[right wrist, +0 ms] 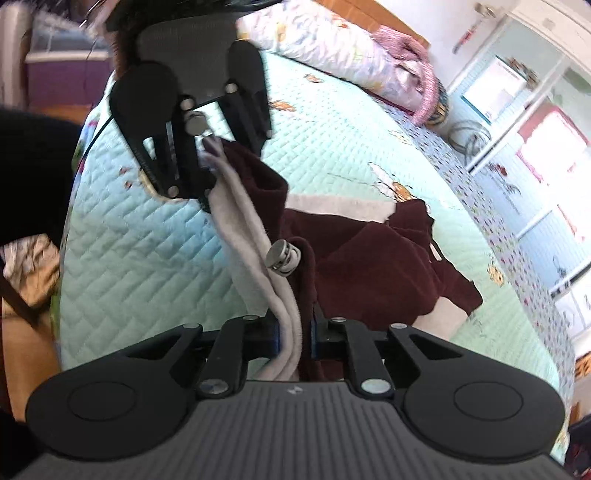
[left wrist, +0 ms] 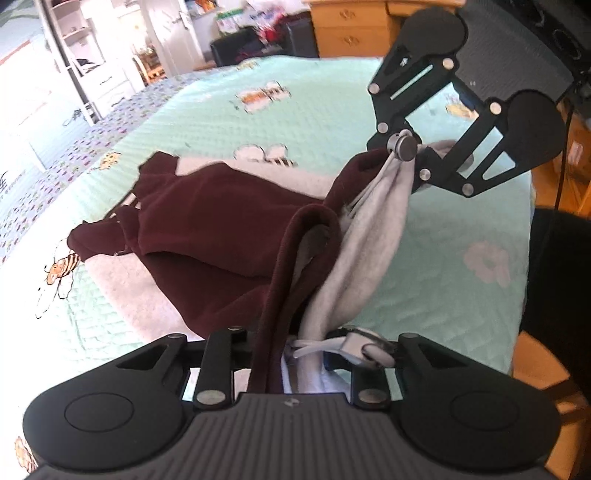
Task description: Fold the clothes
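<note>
A maroon garment [left wrist: 207, 229] with pale grey lining lies partly spread on the mint quilted bed [left wrist: 258, 122]. Its near edge is lifted off the cover. My left gripper [left wrist: 291, 343] is shut on that edge, with maroon and grey layers and a cord toggle [left wrist: 354, 343] between the fingers. My right gripper [left wrist: 402, 147] is shut on the same edge farther right, beside a second toggle. In the right wrist view, the right gripper [right wrist: 295, 332] pinches the grey and maroon folds. There the left gripper [right wrist: 207, 147] holds the far end, and the garment [right wrist: 369, 258] trails onto the bed [right wrist: 147, 240].
A wooden drawer unit [left wrist: 351, 29] and dark chairs [left wrist: 236, 48] stand beyond the bed's far side. White shelving [left wrist: 85, 66] is at the far left. A patterned pillow [right wrist: 332, 48] lies at the head of the bed. A dark shape [left wrist: 554, 277] sits beside the bed's right edge.
</note>
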A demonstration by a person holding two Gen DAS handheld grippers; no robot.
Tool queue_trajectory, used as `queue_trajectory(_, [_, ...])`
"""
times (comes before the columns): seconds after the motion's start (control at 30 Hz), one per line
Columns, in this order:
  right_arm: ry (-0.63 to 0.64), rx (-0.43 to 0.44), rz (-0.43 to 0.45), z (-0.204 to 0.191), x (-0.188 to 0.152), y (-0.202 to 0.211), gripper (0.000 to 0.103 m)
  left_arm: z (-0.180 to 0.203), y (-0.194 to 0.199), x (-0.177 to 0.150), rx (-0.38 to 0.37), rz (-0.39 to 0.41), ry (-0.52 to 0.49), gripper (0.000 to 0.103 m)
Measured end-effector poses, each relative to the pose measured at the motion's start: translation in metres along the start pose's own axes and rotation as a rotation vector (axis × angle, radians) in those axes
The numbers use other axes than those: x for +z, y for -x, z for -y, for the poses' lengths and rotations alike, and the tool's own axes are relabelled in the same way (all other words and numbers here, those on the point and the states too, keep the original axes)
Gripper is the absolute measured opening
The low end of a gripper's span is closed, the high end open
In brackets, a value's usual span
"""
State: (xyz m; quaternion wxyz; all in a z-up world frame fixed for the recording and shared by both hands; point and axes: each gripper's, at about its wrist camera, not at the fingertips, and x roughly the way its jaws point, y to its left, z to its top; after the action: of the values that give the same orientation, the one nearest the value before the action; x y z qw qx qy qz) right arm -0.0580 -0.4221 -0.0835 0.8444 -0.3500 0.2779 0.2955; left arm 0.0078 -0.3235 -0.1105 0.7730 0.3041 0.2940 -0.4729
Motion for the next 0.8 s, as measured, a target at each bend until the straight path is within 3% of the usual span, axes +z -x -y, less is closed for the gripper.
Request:
queue_trajectory(0.2, [-0.108, -0.013, 0.026, 0.027, 0.013, 0.006, 0.015, -0.018, 0.019, 0.015, -0.005, 0.056, 0.055, 0.026])
queue_trajectory(0.47, [-0.148, -0.045, 0.031, 0.055, 0.033, 0.007, 0.014, -0.037, 0.027, 0.044, 0.043, 0.027, 0.031, 0.025])
queue_trajectory(0.63, [-0.1, -0.089, 0.027, 0.044, 0.036, 0.013, 0.014, -0.025, 0.035, 0.044, 0.08, 0.038, -0.005, 0.024])
queue_trajectory(0.8, [-0.107, -0.082, 0.021, 0.029, 0.032, 0.025, 0.014, -0.009, 0.041, 0.036, 0.059, 0.042, 0.009, 0.024])
